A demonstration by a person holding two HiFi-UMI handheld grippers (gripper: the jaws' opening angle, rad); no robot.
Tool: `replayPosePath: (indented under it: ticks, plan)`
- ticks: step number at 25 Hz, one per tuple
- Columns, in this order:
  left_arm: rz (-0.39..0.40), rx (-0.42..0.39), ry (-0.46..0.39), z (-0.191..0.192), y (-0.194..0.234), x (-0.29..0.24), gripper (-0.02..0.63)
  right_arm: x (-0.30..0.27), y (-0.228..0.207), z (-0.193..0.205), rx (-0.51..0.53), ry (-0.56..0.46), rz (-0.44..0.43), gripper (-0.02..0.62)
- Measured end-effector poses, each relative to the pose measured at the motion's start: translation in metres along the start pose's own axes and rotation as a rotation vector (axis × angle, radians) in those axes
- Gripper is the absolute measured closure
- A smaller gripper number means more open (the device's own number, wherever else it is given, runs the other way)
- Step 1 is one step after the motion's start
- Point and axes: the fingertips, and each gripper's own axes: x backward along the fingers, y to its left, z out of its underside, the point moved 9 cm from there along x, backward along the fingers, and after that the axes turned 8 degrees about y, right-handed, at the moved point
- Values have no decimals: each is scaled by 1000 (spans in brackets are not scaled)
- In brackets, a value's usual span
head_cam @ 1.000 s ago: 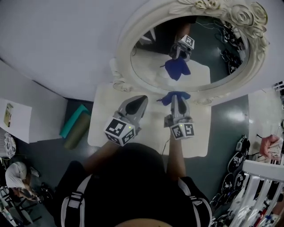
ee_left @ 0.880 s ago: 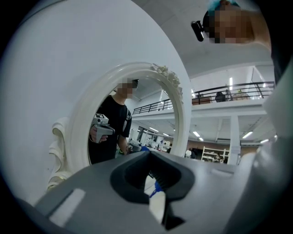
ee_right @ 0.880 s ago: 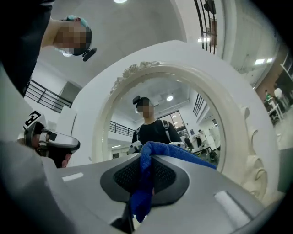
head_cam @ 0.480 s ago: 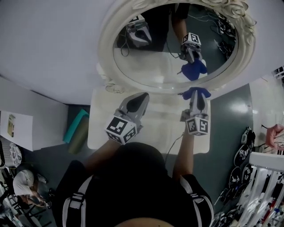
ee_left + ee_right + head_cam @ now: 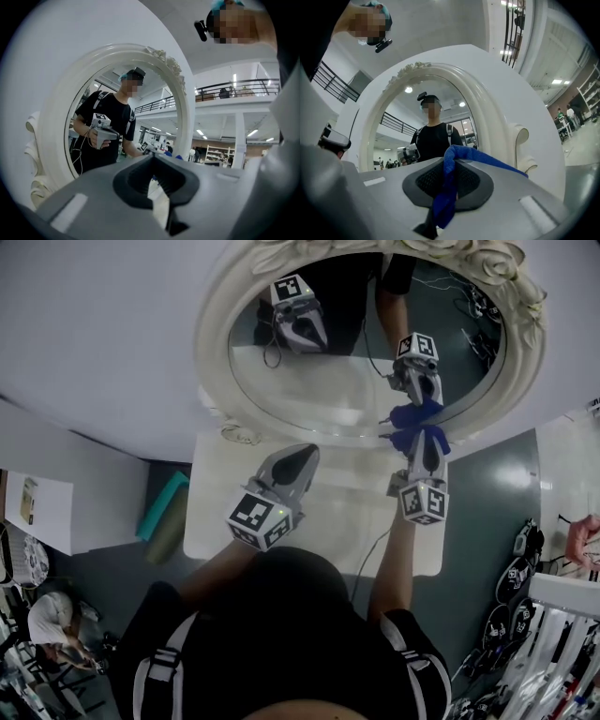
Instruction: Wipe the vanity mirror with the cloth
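While the right gripper (image 5: 424, 448) is clamped on the blue cloth (image 5: 445, 197), its tip sits at the lower right of the vanity mirror (image 5: 214, 348), just inside the ornate white frame. In the head view the cloth and its reflection meet there, so it reads as touching the glass. The right gripper view shows the cloth pinched between the dark pads, one fold spilling over the top of the jaw to the right and a tail hanging down at the centre. The left gripper (image 5: 305, 454) is clenched to a thin slit with nothing in it (the left gripper view shows only a pale strip of table through the gap). It hangs over the white table (image 5: 319, 514), short of the mirror's lower edge and well apart from the cloth, pointing toward the middle of the frame. The mirror stands upright at the table's far edge with a pale wall behind it, and both grippers show in its reflection. On the dark floor left of the table lies a teal roll (image 5: 161, 502) beside an olive one. Another person (image 5: 47, 624) is down at the lower left corner.
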Motion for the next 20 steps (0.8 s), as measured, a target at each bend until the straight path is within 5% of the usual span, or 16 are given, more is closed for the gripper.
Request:
replayPosePath:
  ticks: [20]
  plan:
    - [8,53,33,7,12,-15,600,-24,5,-15,-10,-29,-78,558]
